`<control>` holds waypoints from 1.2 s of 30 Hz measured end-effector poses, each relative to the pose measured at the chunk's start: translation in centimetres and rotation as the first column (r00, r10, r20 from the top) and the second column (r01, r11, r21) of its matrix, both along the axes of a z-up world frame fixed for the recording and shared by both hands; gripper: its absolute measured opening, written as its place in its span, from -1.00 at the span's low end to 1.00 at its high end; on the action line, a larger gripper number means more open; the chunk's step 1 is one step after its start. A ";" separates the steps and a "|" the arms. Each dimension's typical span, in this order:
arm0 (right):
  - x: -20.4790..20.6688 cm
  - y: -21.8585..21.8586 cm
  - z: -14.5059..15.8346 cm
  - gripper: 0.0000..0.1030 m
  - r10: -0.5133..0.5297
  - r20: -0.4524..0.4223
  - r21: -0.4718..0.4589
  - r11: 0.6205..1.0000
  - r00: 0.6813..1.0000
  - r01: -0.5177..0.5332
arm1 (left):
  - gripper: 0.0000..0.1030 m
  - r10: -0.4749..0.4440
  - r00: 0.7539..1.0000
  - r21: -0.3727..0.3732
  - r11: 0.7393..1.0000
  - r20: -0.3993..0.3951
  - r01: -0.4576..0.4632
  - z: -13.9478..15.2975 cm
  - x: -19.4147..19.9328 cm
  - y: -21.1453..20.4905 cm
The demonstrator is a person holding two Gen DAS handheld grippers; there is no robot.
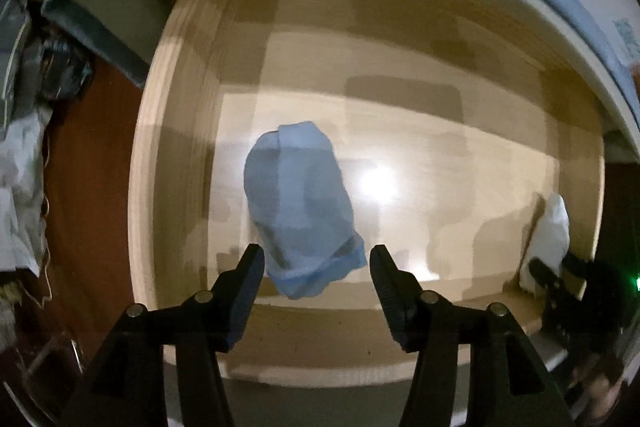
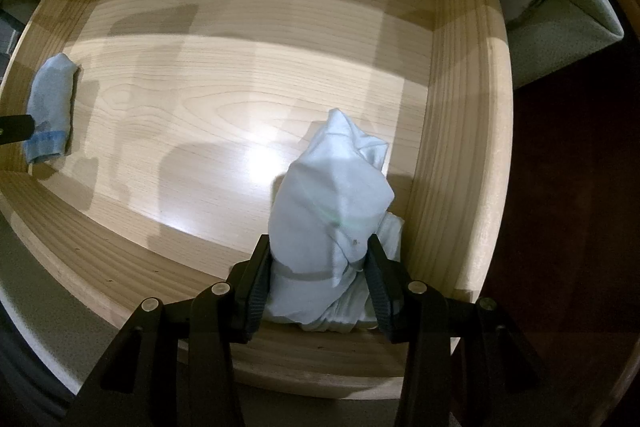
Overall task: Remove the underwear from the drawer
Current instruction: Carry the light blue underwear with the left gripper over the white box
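Dark red floor (image 1: 92, 155), dim light

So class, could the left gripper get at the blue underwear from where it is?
Probably yes. The left gripper is open, and the blue underwear lies just ahead between its fingers on the drawer floor, nothing in between.

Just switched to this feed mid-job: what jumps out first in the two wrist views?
An open wooden drawer fills both views, holding just two pieces of underwear. The right gripper is closed on the pale white bundle near the drawer's front right corner. The blue folded piece lies toward the left, with the left gripper open just in front of it and not yet holding it.
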State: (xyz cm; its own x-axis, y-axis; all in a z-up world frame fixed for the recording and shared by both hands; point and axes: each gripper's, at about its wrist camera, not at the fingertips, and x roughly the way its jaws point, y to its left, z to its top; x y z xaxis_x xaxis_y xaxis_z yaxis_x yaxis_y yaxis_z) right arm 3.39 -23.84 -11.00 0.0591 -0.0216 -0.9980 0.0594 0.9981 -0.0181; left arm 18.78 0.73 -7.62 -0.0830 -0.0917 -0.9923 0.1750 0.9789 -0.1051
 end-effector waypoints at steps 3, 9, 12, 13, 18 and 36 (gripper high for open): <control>0.0 0.0 0.0 -0.20 0.000 0.000 0.000 1.000 1.000 0.000 | 0.09 0.017 1.000 0.026 1.000 0.008 -0.017 -0.9 0.7 -0.1; 0.1 0.0 0.0 -0.20 0.000 0.000 0.000 1.000 1.000 0.000 | 0.09 0.019 1.000 0.080 0.997 0.013 -0.020 -2.3 1.5 -1.4; 0.1 0.1 0.0 -0.20 0.000 -0.001 0.000 1.000 1.000 0.000 | 0.09 0.004 1.000 0.108 0.994 0.006 -0.004 -2.9 1.7 -1.9; 0.2 0.1 0.0 -0.20 0.000 0.000 0.000 1.000 1.000 0.000 | 0.09 -0.002 1.000 0.119 0.993 0.001 0.002 -3.1 1.7 -2.1; 0.2 0.1 0.0 -0.20 -0.001 -0.001 0.000 1.000 1.000 0.001 | 0.09 -0.025 1.000 0.132 0.991 -0.007 0.026 -3.8 1.5 -2.8; 0.5 0.2 -0.2 -0.19 0.000 -0.002 0.000 1.000 1.000 0.000 | -0.21 -0.072 0.996 0.085 0.994 0.058 0.067 -1.4 0.6 -1.8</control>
